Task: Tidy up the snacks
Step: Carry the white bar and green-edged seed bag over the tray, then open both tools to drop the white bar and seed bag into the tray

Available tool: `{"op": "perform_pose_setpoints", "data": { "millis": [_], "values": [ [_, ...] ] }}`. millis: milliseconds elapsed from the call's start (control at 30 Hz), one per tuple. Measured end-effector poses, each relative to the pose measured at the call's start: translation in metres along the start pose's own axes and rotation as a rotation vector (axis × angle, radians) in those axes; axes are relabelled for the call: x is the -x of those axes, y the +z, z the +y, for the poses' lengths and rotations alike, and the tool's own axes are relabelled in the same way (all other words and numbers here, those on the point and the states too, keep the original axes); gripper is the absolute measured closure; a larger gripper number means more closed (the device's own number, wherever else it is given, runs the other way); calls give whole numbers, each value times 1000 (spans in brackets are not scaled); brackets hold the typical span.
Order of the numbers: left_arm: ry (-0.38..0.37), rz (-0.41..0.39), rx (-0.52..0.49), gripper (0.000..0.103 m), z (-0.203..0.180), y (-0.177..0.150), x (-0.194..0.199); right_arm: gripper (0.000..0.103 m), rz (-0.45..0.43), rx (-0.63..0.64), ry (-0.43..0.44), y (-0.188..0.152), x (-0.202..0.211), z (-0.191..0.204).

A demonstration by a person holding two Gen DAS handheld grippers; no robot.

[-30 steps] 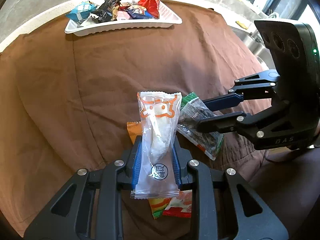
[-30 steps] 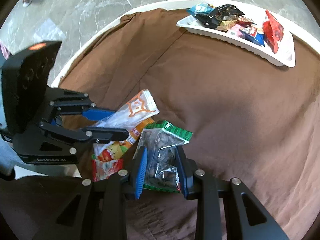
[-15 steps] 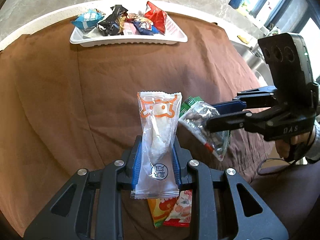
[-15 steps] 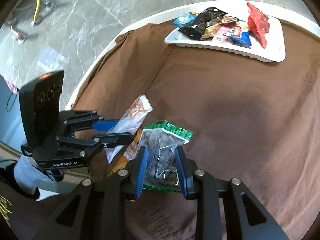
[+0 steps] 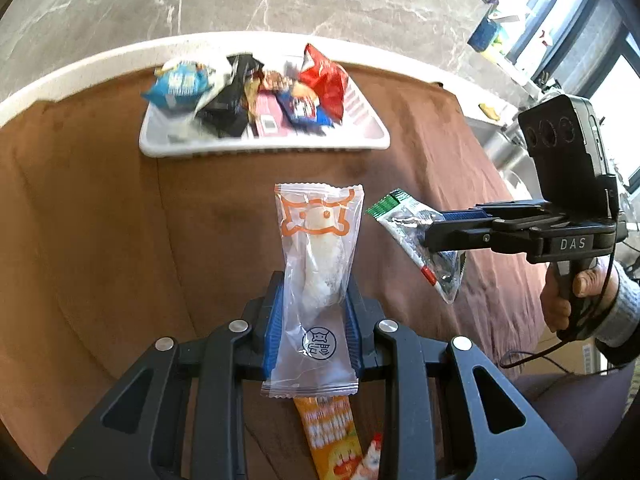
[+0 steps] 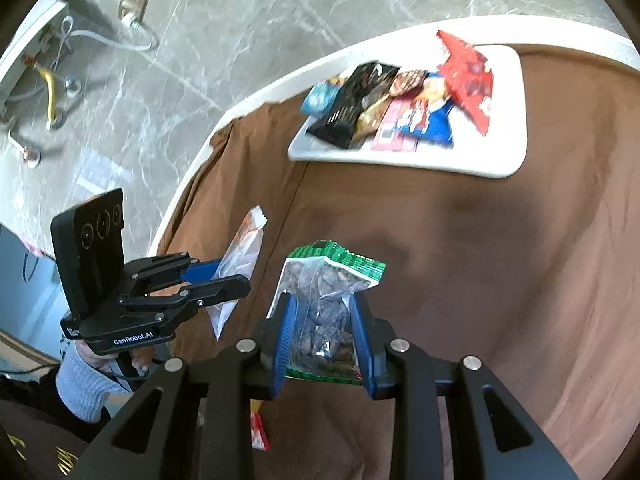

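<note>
My left gripper (image 5: 314, 312) is shut on a clear white-and-orange snack packet (image 5: 318, 264), held upright above the brown cloth; the packet also shows in the right wrist view (image 6: 240, 256). My right gripper (image 6: 323, 336) is shut on a clear green-topped bag of dark snacks (image 6: 326, 300), seen to the right in the left wrist view (image 5: 420, 240). A white tray (image 5: 360, 144) holding several snack packs sits at the far side of the table; it also shows in the right wrist view (image 6: 504, 160).
An orange packet (image 5: 332, 432) and a red-and-white packet (image 5: 370, 460) lie on the cloth below my left gripper. The round table's white edge (image 5: 80, 76) curves behind the tray. The marble floor (image 6: 200, 40) lies beyond.
Both grippers have risen and moved toward the tray with their packets. The packets left on the cloth have dropped lower in view.
</note>
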State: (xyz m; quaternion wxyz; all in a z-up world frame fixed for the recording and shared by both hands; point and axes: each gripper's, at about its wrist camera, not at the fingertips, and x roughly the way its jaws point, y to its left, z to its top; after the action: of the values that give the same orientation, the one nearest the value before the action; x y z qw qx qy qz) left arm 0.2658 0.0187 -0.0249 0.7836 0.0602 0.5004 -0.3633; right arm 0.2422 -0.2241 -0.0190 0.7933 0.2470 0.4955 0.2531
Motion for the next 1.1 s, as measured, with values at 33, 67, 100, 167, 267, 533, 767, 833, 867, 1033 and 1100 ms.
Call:
{"op": "perform_pose_setpoints", "data": {
  "millis": [33, 67, 100, 167, 267, 533, 767, 833, 867, 1033, 1100],
  "values": [
    [-1, -2, -1, 78, 0, 5, -1, 72, -9, -4, -1, 5, 2, -2],
    [-1, -8, -4, 78, 1, 13, -2, 72, -16, -8, -1, 10, 2, -4],
    [-3, -11, -6, 78, 2, 18, -3, 72, -28, -14, -3, 16, 4, -7],
    [-1, -18, -11, 78, 4, 34, -7, 72, -43, -20, -9, 27, 5, -10],
    [-6, -31, -8, 78, 8, 57, -12, 72, -71, -31, -18, 44, 8, -19],
    [-9, -45, -8, 78, 20, 117, -39, 72, -138, -44, -45, 95, 10, -41],
    [-18, -48, 33, 78, 36, 165, -77, 72, -170, -34, -71, 139, -3, -54],
    [-5, -48, 50, 78, 42, 177, -88, 70, -176, -28, -90, 151, -10, -57],
    [3, -44, 53, 77, 44, 181, -93, 68, -177, -26, -104, 154, -13, -58],
    [35, -50, 35, 73, 46, 196, -110, 50, -191, 6, -170, 166, -19, -59],
    [64, -60, 4, 58, 42, 199, -111, 41, -208, 34, -191, 166, -16, -55]
  ]
}}
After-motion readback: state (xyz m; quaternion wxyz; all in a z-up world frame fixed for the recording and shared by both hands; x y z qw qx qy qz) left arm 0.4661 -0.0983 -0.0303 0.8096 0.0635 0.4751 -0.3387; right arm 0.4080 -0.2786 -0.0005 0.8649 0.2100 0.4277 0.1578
